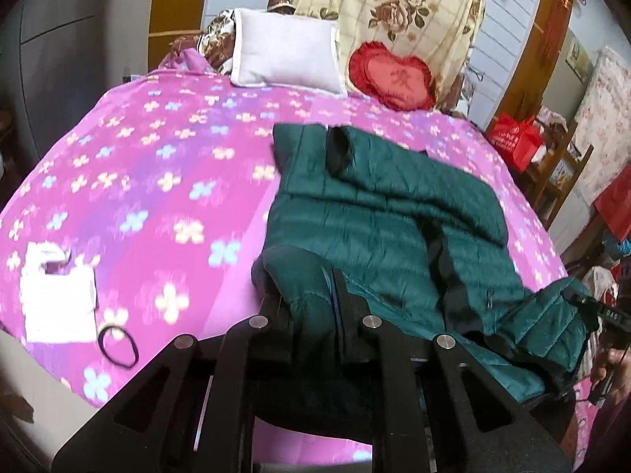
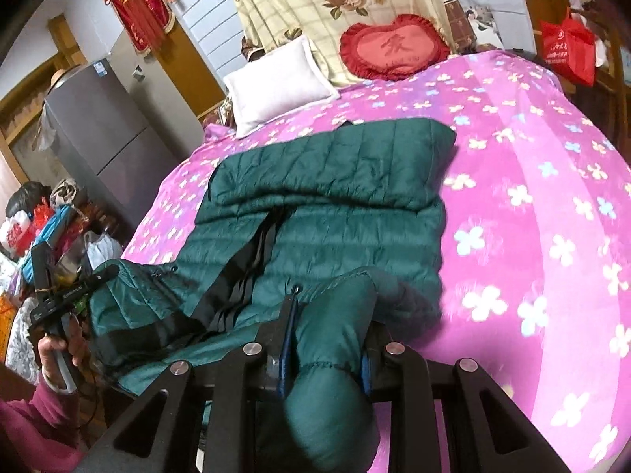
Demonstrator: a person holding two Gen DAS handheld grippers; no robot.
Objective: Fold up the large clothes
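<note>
The green jacket lay partly folded on the pink bed; the left tool pinched its near edge; the right tool clenched a bunched fold.

**Jacket spread across bed, a claw at each near corner**

A jacket lies on the bed, its far part folded back over itself. The left claw and right claw each grip its near edge. Behind it, a pillow and heart cushion lean at the headboard end. Left of the jacket lie a cloth and a hair tie.
</note>
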